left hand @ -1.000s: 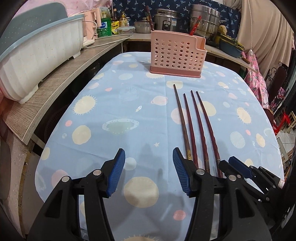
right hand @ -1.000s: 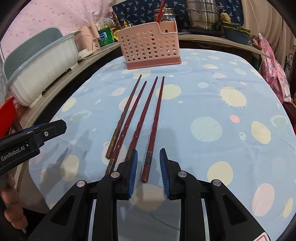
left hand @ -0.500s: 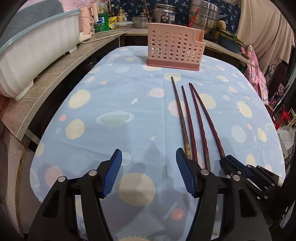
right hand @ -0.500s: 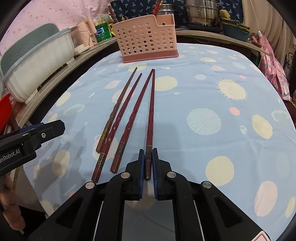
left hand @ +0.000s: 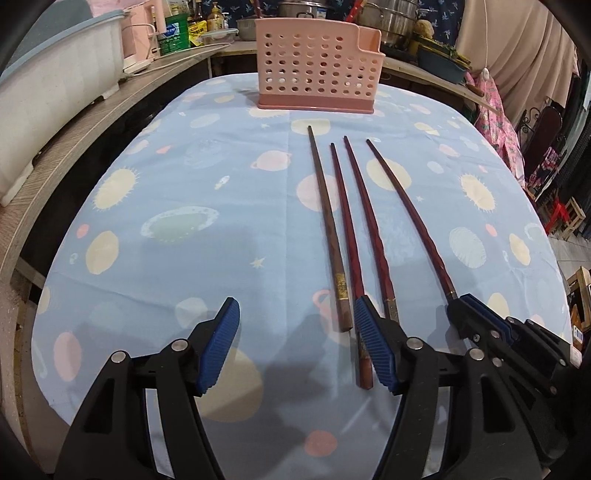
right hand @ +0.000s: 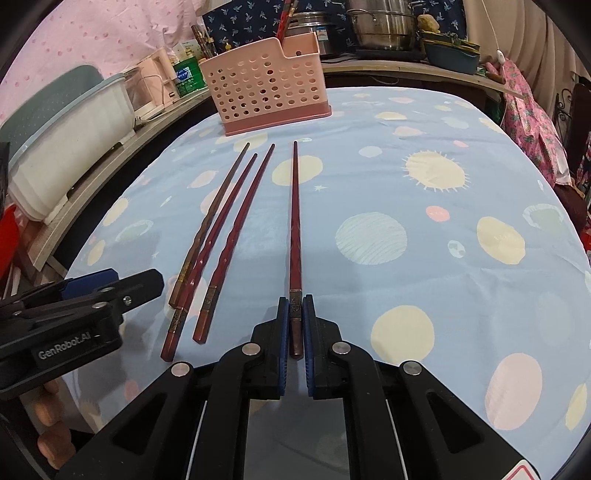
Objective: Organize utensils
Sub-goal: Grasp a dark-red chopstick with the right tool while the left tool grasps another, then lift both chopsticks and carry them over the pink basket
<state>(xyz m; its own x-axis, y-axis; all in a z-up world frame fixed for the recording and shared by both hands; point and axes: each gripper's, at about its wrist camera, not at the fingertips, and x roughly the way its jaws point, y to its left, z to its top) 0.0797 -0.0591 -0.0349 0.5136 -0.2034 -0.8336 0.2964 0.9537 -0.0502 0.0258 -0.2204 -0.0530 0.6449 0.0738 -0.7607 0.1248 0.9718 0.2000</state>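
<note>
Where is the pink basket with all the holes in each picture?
Left wrist view: the pink basket stands at the top centre, at the far end of the table, beyond the chopstick tips.
Right wrist view: the same basket sits at the top, left of centre, turned slightly.
Shared landmark: the four chopsticks lying on the blue tablecloth, pointing toward it.

A white tub (left hand: 55, 92) sits on the wooden counter (left hand: 85, 147); steel pots (right hand: 384, 29) stand along the counter's back edge.
</note>
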